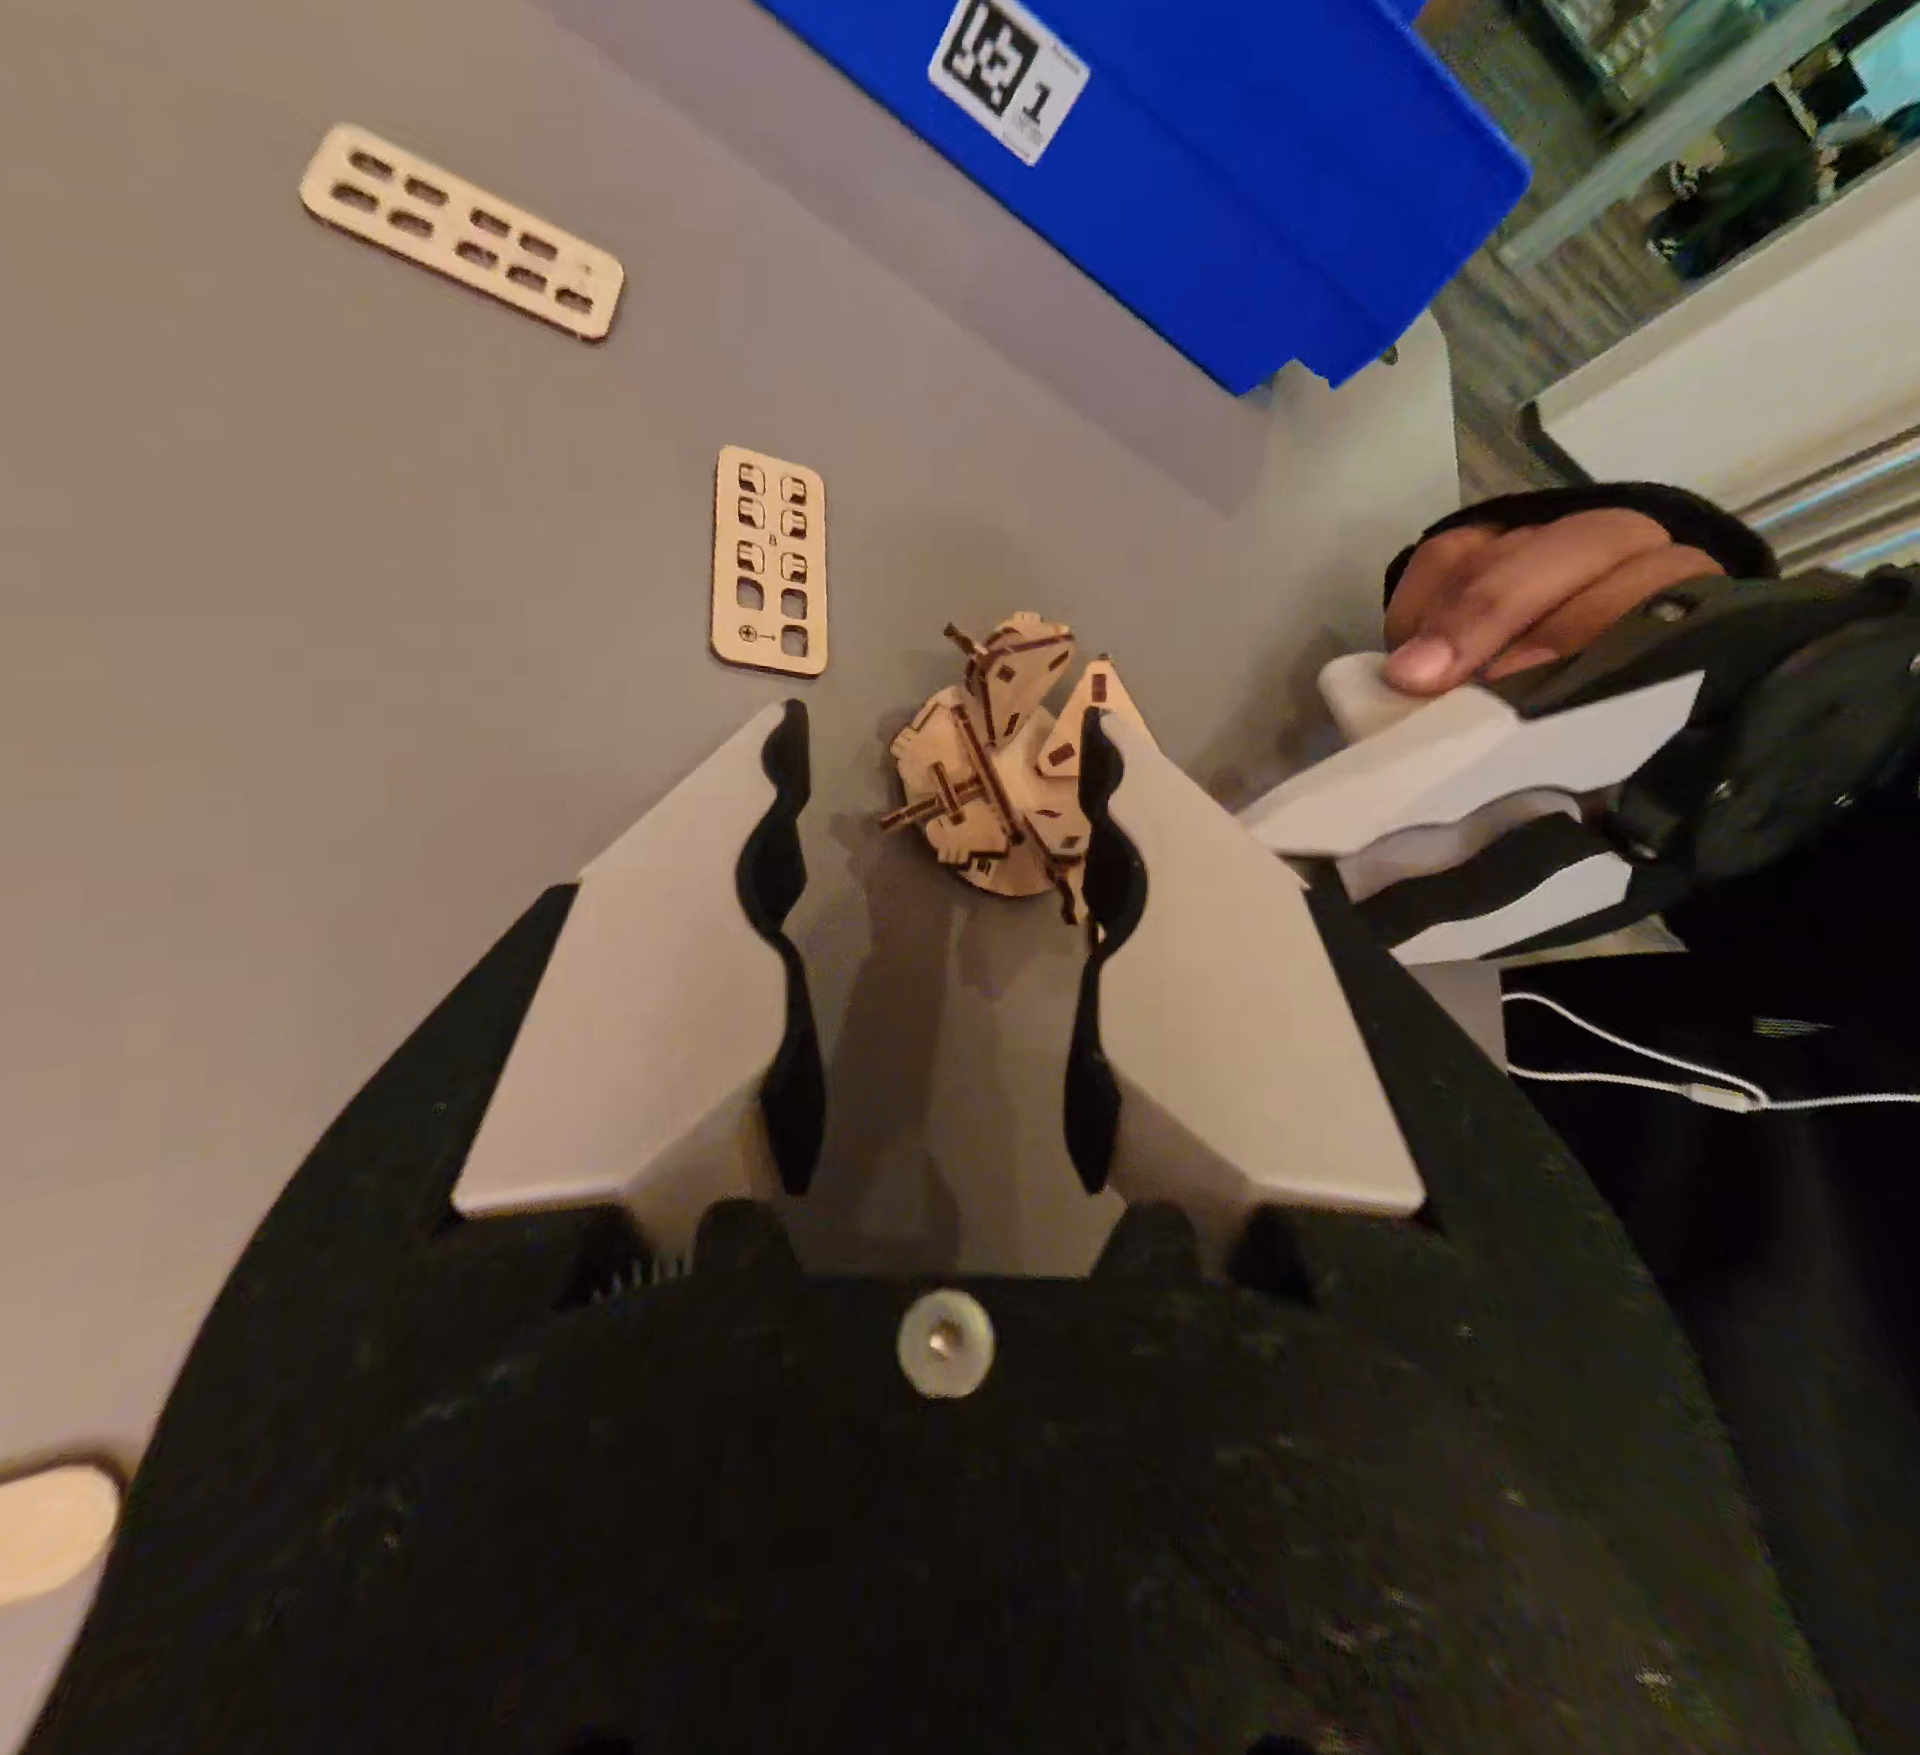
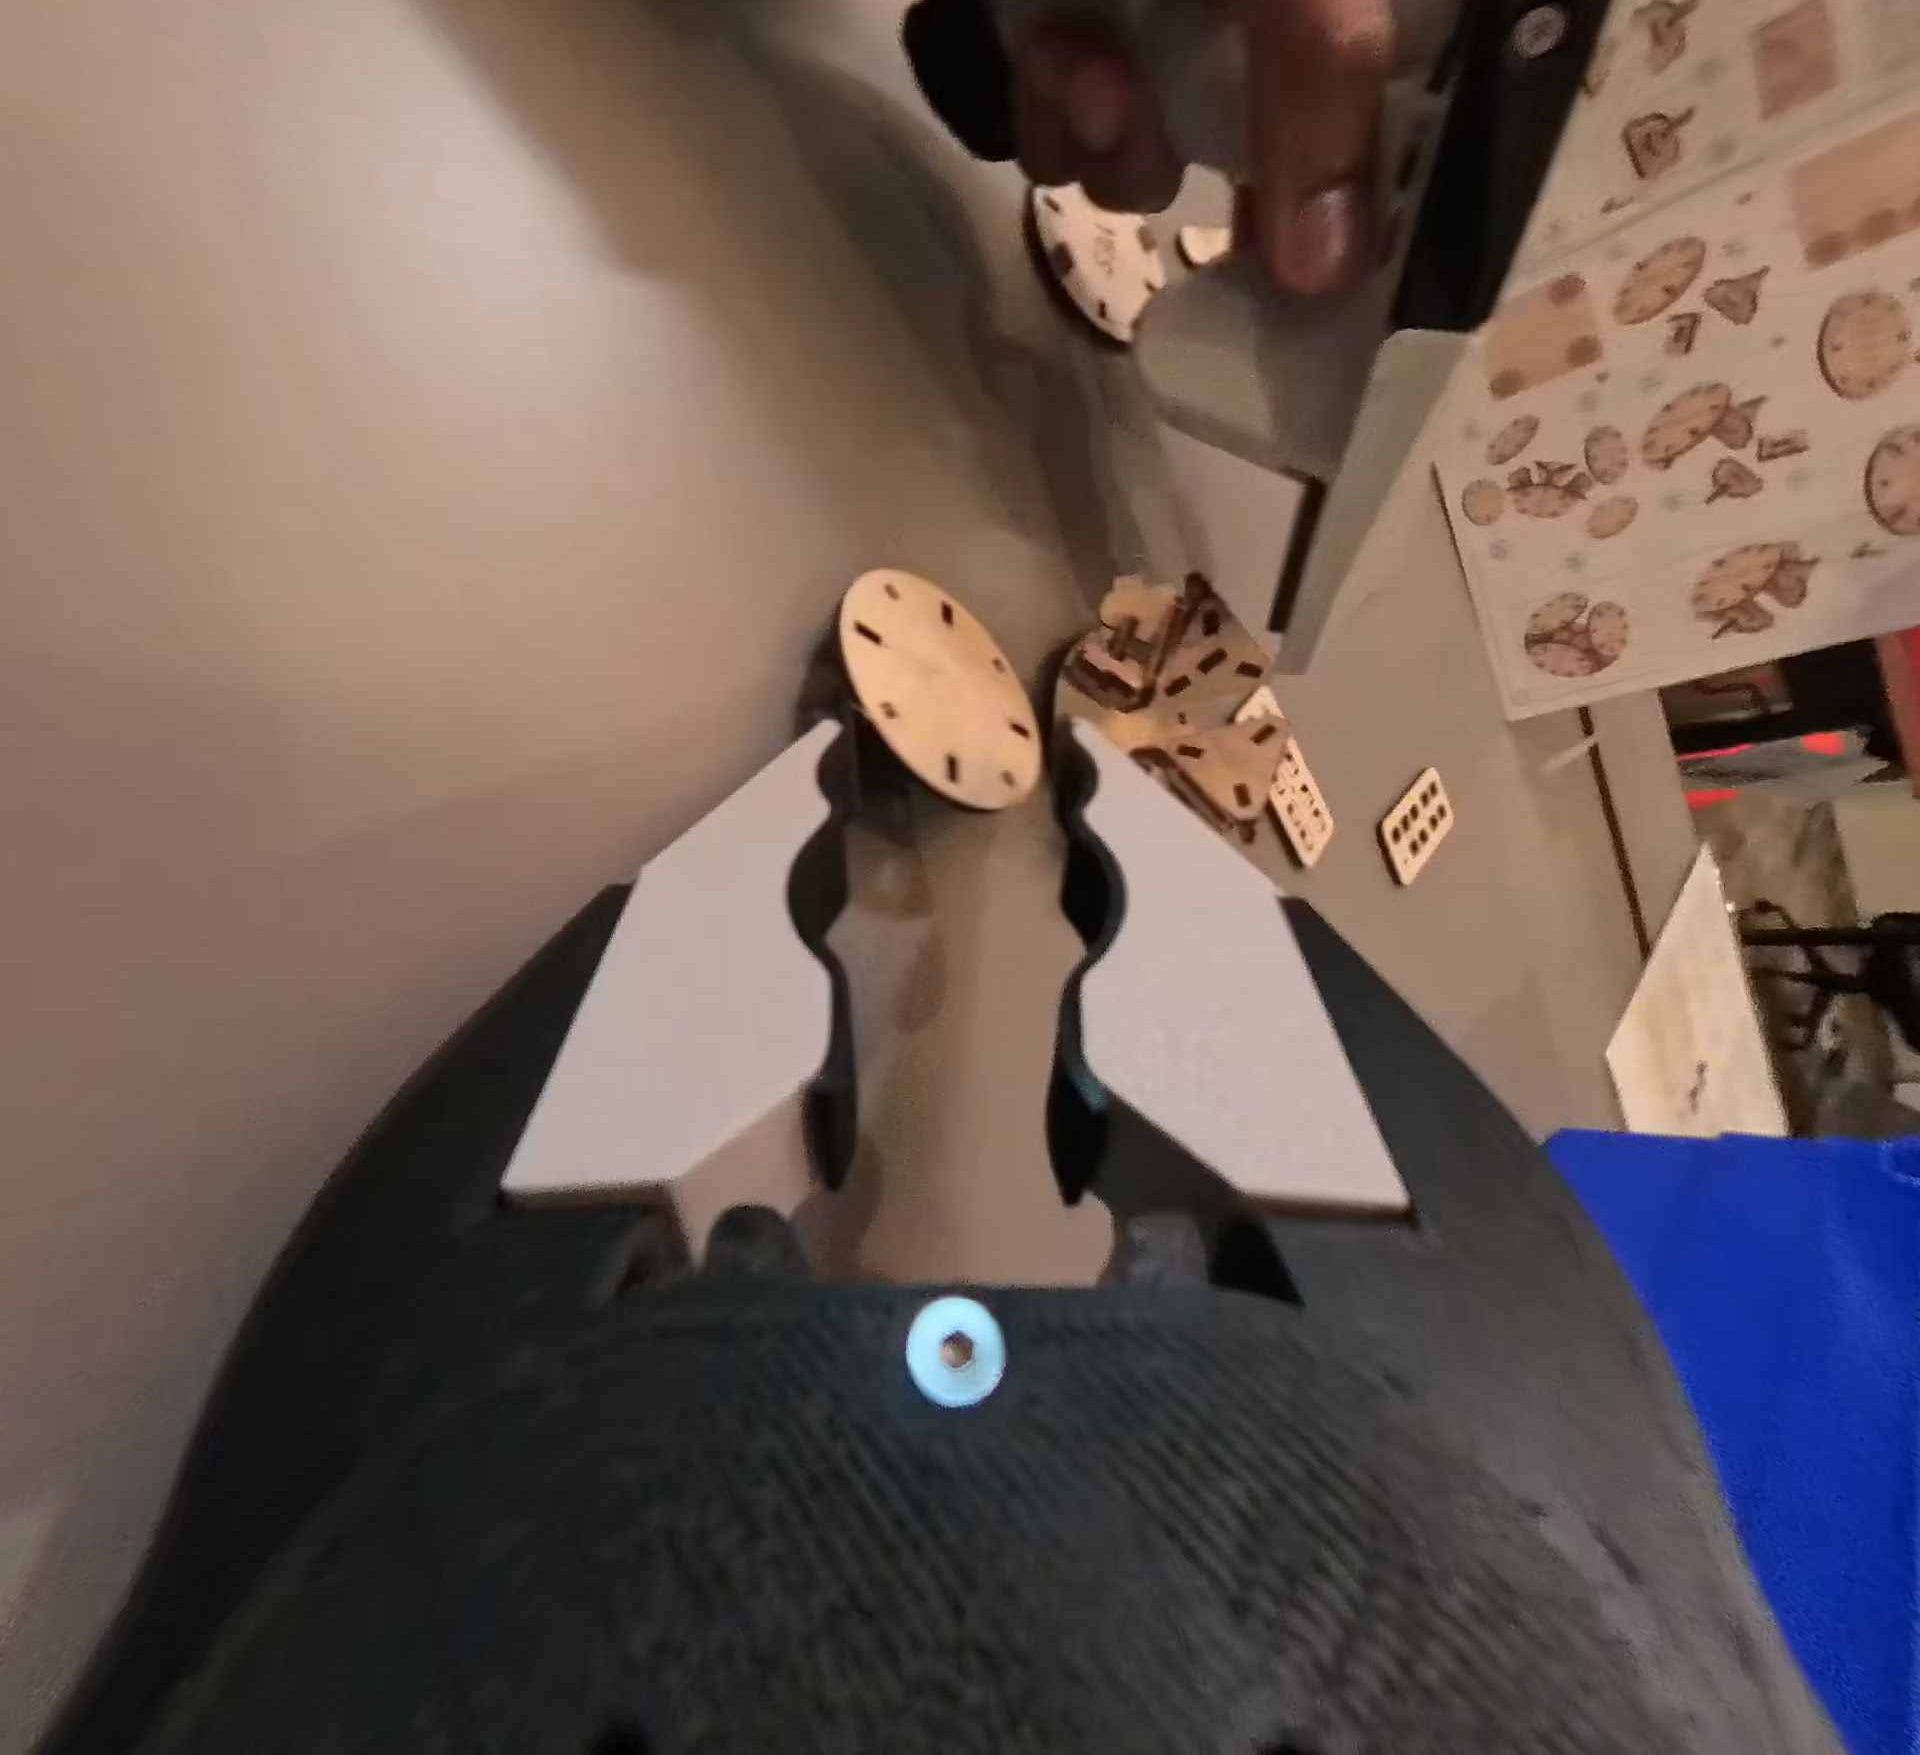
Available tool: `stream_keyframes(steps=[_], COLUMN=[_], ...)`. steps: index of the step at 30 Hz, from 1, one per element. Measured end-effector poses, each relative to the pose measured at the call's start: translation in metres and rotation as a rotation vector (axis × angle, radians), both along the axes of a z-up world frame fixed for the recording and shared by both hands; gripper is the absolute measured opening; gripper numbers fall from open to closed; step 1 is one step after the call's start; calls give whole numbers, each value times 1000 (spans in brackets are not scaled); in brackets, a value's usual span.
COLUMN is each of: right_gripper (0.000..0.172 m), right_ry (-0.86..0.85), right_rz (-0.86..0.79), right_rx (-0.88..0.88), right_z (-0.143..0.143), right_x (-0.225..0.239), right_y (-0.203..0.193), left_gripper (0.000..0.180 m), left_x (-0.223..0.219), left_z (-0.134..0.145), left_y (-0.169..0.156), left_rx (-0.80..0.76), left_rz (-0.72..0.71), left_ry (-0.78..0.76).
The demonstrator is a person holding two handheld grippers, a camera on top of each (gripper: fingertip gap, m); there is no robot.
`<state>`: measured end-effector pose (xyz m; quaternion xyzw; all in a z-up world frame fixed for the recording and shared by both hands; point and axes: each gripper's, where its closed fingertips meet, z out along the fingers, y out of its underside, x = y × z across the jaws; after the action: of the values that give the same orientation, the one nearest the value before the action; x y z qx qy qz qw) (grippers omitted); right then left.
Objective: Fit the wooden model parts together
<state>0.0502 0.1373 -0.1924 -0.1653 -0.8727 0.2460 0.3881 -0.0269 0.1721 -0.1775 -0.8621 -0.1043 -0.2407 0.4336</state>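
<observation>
A: Left view, from the left: what is seen?

B: A slotted strip and a slotted card are laid flat on the bench, up and left of the left claw. The left claw is held apart. A wooden assembly is set between its tips, off-centre toward the right finger. A clear gap is seen at the left pad. At the right pad, contact can't be told. The long axis is run roughly along the fingers.

A: Right view?

B: The right claw is held apart too. A slotted wooden disc is seen just past the tips, between them, tilted with its face turned up-right. No pressing pads are made out, and the frame is blurred. The wooden assembly is placed just right of the right finger, outside the gap.

A: Nearer claw?

B: For the assembly, the left; for the disc, the right. A printed sheet is laid far right.
</observation>
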Motion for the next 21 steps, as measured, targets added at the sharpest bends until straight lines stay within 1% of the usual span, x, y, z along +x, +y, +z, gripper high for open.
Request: stream_keyframes(steps=[2,3,5,7,8,11,13,16,18,21], right_gripper=[58,66,72,72,71,71,72,72,74,75], right_ry=[-39,-52,-46,-36,-42,-129,-212,-303,-358,-441], right_rz=[-2,-8,-43,-115,-160,-294,-323,-300,-248,-171], right_rx=[-92,-155,-282,-386,-436,-601,-705,-840,-917,-1028], right_z=[5,10,22,29,31,28,26,30,35,43], right_x=[1,0,-8,-21,-29,-49,-55,-55,-51,-46], right_y=[4,7,19,37,46,63,62,53,45,32], left_gripper=[48,48,44,26,21,17,17,16,16,16], left_x=[1,3,6,8,10,13,14,14,15,22], left_z=[-7,-9,-12,-17,-18,-13,-4,14,24,38], left_y=[2,3,4,2,2,3,3,1,-1,-3], left_rx=[-40,-50,-78,-108,-108,-78,-28,69,121,204], left_rz=[-6,-15,-29,-42,-53,-60,-59,-62,-62,-79], left_ry=[-14,-20,-16,20,35,81,119,244,351,471])
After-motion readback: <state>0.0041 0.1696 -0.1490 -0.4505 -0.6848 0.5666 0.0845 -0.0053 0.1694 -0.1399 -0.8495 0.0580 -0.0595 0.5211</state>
